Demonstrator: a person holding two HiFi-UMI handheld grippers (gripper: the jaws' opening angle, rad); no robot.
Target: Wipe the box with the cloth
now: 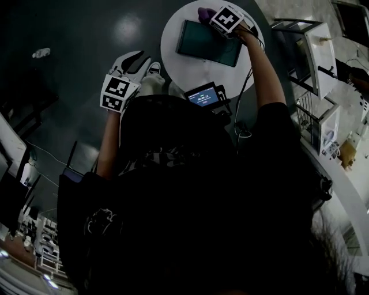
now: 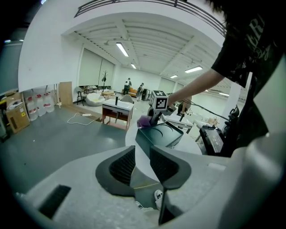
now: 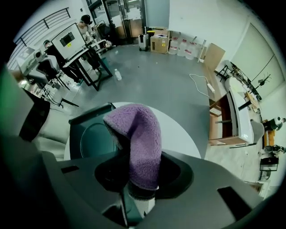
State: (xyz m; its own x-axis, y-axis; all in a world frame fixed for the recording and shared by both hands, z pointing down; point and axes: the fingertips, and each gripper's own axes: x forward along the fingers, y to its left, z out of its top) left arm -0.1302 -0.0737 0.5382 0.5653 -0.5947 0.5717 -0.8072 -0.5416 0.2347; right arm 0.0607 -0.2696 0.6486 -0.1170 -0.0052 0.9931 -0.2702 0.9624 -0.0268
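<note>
A dark green box (image 1: 209,43) lies flat on a round white table (image 1: 173,26). My right gripper (image 1: 218,16) hovers at the box's far corner, shut on a purple cloth (image 1: 204,11). In the right gripper view the cloth (image 3: 138,143) rises from between the jaws and droops over toward the box (image 3: 89,134). My left gripper (image 1: 131,60) hangs low beside the person's body, off the table, open by a narrow gap with nothing in it (image 2: 142,167). From there the box (image 2: 158,136) and cloth (image 2: 144,120) show further off.
A small device with a lit screen (image 1: 204,96) sits at the table's near edge, cables trailing from it. The person's shoes (image 1: 153,69) stand on the dark floor below. White shelving (image 1: 314,52) stands to the right. Desks and people are far off across the room (image 2: 118,107).
</note>
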